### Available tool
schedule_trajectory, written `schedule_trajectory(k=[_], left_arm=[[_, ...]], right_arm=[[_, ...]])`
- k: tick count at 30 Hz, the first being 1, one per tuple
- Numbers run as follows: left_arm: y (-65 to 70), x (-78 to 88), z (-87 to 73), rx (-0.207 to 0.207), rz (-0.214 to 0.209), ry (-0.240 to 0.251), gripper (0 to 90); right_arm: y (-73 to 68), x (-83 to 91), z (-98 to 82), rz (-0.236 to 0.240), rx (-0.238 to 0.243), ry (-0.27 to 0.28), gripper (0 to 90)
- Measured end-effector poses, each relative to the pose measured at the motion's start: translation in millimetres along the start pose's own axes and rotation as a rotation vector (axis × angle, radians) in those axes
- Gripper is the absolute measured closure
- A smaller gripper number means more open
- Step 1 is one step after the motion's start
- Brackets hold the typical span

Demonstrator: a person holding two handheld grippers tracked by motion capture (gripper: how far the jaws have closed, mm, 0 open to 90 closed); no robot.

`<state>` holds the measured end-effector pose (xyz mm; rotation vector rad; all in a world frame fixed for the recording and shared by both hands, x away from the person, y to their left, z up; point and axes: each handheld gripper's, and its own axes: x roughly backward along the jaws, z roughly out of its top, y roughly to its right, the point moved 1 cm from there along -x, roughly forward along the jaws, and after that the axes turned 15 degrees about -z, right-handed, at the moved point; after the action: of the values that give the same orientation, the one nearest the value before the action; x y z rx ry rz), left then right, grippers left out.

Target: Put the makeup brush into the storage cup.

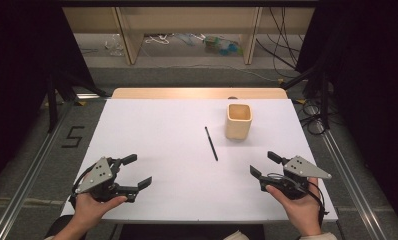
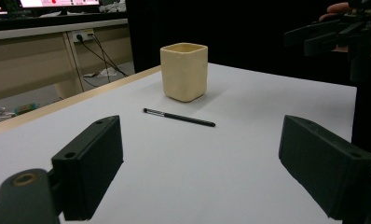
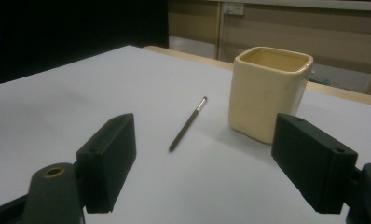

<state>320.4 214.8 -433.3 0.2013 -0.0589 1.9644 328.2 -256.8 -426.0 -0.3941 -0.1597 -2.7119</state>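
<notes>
A thin dark pen (image 1: 211,143) (image 2: 179,117) (image 3: 188,123) lies flat near the middle of the white table (image 1: 152,130). Just right of it and farther back stands a cream square cup (image 1: 238,121) (image 2: 184,71) (image 3: 269,93), upright and empty as far as I can see. My left gripper (image 1: 137,172) (image 2: 200,172) rests at the near left edge, held by a hand, jaws wide apart with nothing between them. My right gripper (image 1: 265,164) (image 3: 216,170) sits at the near right, also open and empty, and it appears far off in the left gripper view (image 2: 314,39).
The white table ends in a wooden strip (image 1: 197,93) at the back. Beyond it are wooden shelf legs (image 1: 127,37), cables (image 1: 282,50) and clutter on the floor. Black curtains flank both sides. A "5" mark (image 1: 73,136) lies on the floor at the left.
</notes>
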Motion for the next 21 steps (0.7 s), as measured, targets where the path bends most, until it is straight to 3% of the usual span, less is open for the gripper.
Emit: schedule_trajectory(k=[3, 9, 13, 21], left_arm=[[0.7, -0.9, 0.2, -0.01, -0.005, 0.007, 14.1], [6.3, -0.8, 1.7, -0.027, -0.01, -0.004, 14.5], [6.6, -1.7, 1.2, -0.021, -0.008, -0.013, 14.7], [10.2, -4.0, 1.1, -0.026, -0.032, -0.026, 14.9]], right_arm=[[-1.8, -3.3, 1.0, 0.005, -0.01, 0.02, 23.9], [-4.1, -4.7, 3.3, -0.002, 0.03, 0.003, 26.0], [-8.2, -13.3, 7.2, -0.001, 0.049, 0.021, 26.9], [-12.3, -33.3, 18.0, 0.005, 0.067, -0.004, 28.5]])
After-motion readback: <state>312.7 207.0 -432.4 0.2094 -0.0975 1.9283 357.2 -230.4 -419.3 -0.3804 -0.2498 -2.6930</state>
